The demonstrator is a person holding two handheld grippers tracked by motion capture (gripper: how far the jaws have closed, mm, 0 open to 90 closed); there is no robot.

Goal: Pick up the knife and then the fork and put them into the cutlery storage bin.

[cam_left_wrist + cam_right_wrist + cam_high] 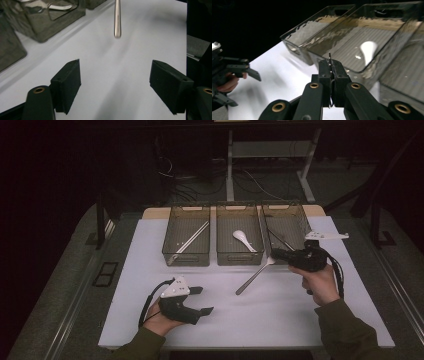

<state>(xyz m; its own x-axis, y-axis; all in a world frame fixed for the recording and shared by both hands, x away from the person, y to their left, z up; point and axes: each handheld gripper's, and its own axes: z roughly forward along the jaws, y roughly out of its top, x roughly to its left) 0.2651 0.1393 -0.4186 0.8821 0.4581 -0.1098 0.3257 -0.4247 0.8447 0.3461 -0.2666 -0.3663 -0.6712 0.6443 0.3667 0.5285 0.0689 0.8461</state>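
Note:
A metal utensil [255, 276] slants from my right gripper [275, 255] down and left toward the white mat [260, 320]. The right gripper is shut on the utensil's upper end, just in front of the middle bin [239, 260]. In the right gripper view a thin metal edge [329, 57] sticks up between the closed jaws of the right gripper [329, 63]. My left gripper [206, 300] rests low at the mat's front left, open, with nothing between its fingers. In the left gripper view the utensil's handle tip [117, 23] lies ahead of the open left gripper [115, 80].
Three clear bins stand in a row at the back of the mat. The left bin [186, 261] holds a long metal rod [192, 237]. A white spoon [243, 240] lies in the middle bin. The right bin [300, 215] holds a dark utensil, partly hidden by the right gripper.

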